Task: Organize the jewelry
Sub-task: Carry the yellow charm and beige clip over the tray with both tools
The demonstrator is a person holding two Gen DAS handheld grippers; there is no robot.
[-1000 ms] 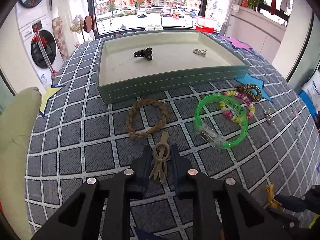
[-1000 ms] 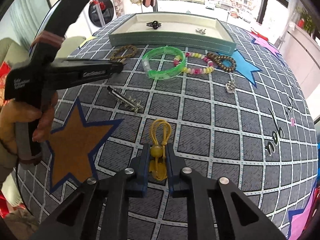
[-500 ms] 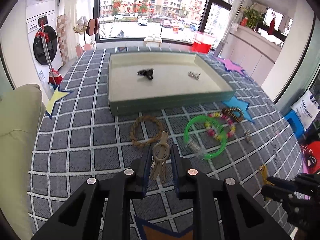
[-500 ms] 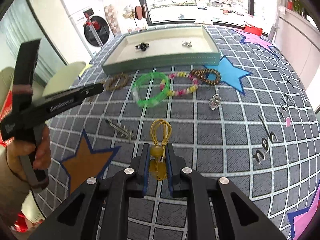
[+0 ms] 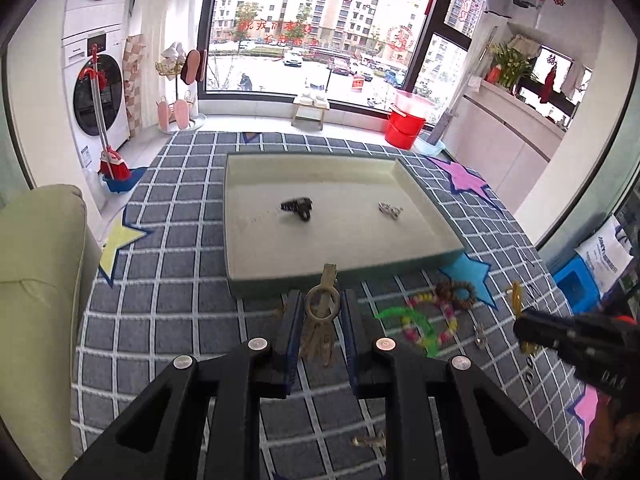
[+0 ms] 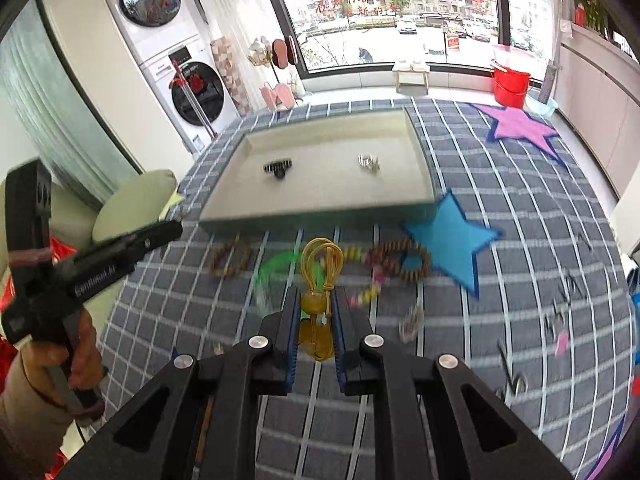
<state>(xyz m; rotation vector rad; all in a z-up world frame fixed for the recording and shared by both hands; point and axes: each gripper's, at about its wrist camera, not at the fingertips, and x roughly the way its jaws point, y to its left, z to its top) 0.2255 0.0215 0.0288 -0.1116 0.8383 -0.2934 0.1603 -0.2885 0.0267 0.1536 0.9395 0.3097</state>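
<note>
A tan hair clip [image 5: 320, 316] is clamped in the left gripper [image 5: 320, 320], raised above the checked mat [image 5: 168, 312]. Its long axis runs forward along the fingers, with the ring end and narrow tip pointed at the near wall of the tray [image 5: 344, 276], which the tip overlaps in the left view. A yellow cord hair tie [image 6: 318, 280] is pinched in the right gripper [image 6: 317, 312], also lifted clear of the mat; its bead is seated between the pads and its loops are directed forward toward the tray [image 6: 320, 216]. Both grippers are held roughly level and aimed at the tray. Inside the tray a black claw clip [image 5: 297, 207] and a small silver piece [image 5: 390, 209] are seen well apart. On the mat just before the tray a green bangle [image 5: 408, 320], a coloured bead bracelet [image 5: 436, 316], a brown bead bracelet [image 6: 404, 260] and a braided ring [image 6: 231, 257] are laid.
</note>
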